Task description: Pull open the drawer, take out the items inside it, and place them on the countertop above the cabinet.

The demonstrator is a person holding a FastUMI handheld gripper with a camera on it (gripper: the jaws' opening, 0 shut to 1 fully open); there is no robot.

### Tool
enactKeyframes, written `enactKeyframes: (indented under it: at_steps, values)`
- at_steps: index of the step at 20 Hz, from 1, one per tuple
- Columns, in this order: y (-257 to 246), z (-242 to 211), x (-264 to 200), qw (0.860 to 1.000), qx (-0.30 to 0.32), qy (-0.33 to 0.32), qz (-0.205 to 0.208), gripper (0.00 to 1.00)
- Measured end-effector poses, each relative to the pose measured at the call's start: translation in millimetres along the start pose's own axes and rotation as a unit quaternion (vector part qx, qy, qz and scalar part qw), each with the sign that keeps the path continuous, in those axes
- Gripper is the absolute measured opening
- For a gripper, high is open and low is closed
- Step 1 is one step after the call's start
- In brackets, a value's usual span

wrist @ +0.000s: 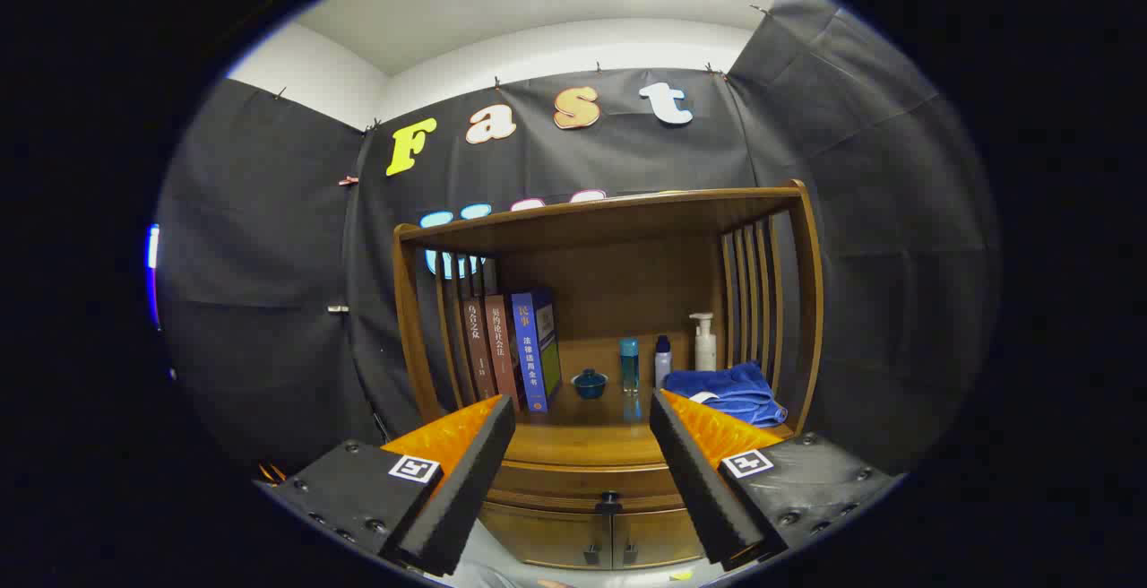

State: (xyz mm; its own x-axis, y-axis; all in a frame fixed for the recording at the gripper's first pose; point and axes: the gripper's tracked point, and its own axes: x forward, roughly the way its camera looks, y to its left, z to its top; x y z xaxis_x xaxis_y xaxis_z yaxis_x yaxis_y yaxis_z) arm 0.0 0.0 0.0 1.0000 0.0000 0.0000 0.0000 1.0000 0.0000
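Note:
A wooden cabinet [618, 247] with a slatted hutch stands against the booth wall, some way beyond my fingers. Its drawer [573, 480] sits shut under the countertop [582, 445], with a small dark knob [609, 502] at its middle. My gripper [582, 422] is open, nothing between its black and orange fingers [466, 471], and it hangs in front of the cabinet, well short of the knob. The drawer's contents are hidden.
On the countertop stand several books [506, 350] at the left, a small teal bowl [590, 383], a teal bottle [630, 364], a dark-capped bottle [662, 361], a white pump bottle [704, 343] and a folded blue towel [730, 391]. Two lower doors [596, 539] sit under the drawer.

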Motion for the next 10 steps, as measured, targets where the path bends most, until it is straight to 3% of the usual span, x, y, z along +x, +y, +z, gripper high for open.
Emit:
enactKeyframes:
  at_steps: [10]
  values:
    - [5.4,1.5,-6.5,1.0,-0.02,0.008,-0.003,0.99]
